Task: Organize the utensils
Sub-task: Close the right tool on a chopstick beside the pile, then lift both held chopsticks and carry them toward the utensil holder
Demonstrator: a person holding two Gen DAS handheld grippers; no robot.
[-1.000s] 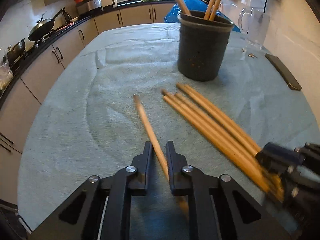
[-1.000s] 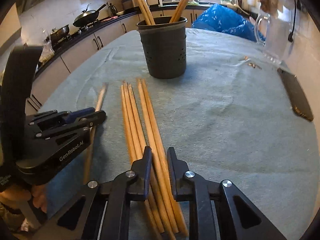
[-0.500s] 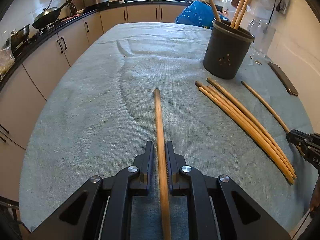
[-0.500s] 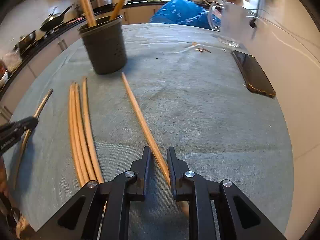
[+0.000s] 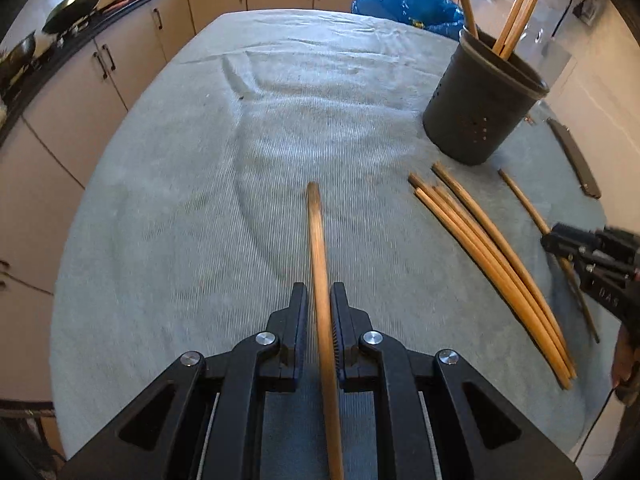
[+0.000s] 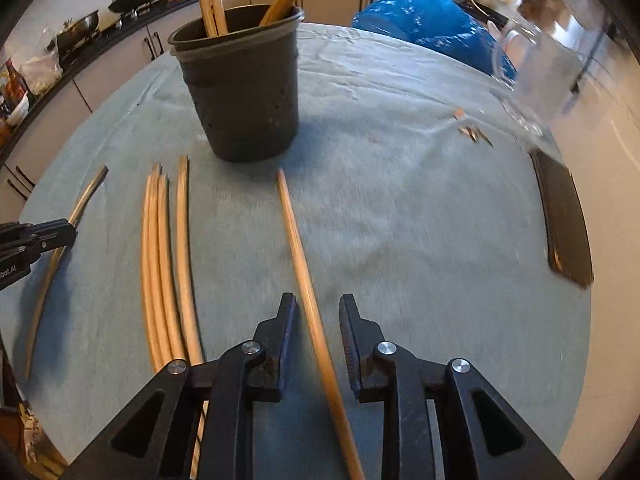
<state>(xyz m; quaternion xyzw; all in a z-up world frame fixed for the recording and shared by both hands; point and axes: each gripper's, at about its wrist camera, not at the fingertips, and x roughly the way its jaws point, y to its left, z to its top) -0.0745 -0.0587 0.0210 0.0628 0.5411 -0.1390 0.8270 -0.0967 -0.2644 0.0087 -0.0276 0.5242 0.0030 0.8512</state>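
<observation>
Since half a second ago, right gripper (image 6: 318, 314) jaws opened around its long wooden chopstick (image 6: 298, 244); left gripper (image 5: 319, 306) grips another wooden chopstick (image 5: 318, 240). Released chopstick may roll from dark perforated holder (image 6: 240, 92)

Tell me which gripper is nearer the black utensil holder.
Right. The right gripper faces the utensil holder just ahead, slightly left. The left gripper sits farther back, with the holder far off to its right.

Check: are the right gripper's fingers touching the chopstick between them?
Apart. The right wrist view shows cloth on both sides of the chopstick between the right gripper's fingers.
</observation>
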